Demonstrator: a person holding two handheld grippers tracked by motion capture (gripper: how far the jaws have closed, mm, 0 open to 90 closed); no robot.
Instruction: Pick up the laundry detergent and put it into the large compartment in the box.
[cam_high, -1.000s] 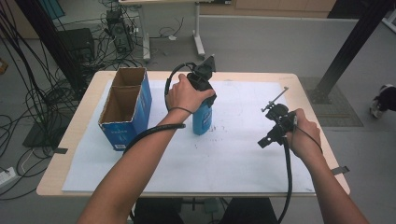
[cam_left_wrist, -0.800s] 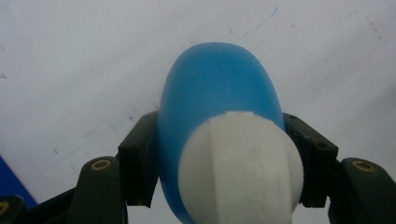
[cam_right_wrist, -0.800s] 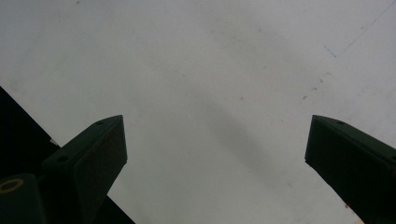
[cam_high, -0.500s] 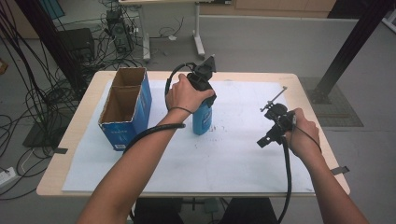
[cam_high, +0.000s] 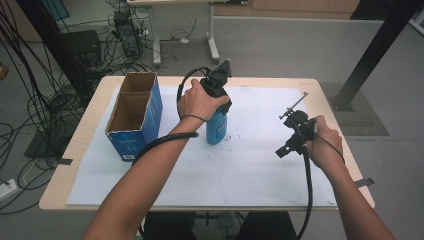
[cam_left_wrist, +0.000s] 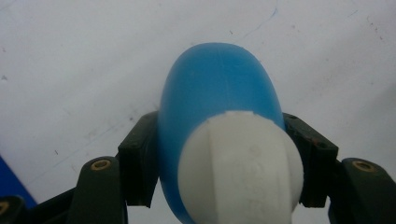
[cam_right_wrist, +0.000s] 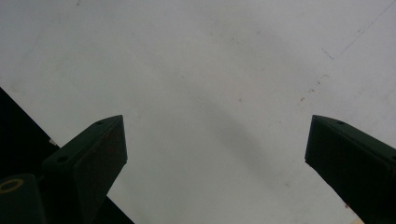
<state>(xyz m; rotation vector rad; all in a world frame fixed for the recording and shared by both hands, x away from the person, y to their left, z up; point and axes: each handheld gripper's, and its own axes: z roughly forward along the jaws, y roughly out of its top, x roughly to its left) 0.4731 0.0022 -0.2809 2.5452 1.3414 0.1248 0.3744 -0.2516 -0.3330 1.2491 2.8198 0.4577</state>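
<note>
Nothing has visibly moved since the earlier frames. Blue bottle (cam_high: 216, 127) stands upright mid-table on the white sheet (cam_high: 240, 165), just right of the open box (cam_high: 134, 114). Left gripper (cam_left_wrist: 224, 154) clamps its jaws beside the white cap (cam_left_wrist: 240, 170), seemingly on the shoulder. Right gripper (cam_right_wrist: 215, 154) hovers well apart, jaws spread.

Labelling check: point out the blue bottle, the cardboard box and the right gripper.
blue bottle (cam_high: 216, 129), high view, lower body.
cardboard box (cam_high: 131, 143), high view, blue front wall.
right gripper (cam_right_wrist: 215, 154), right gripper view, midway between its open jaws.
</note>
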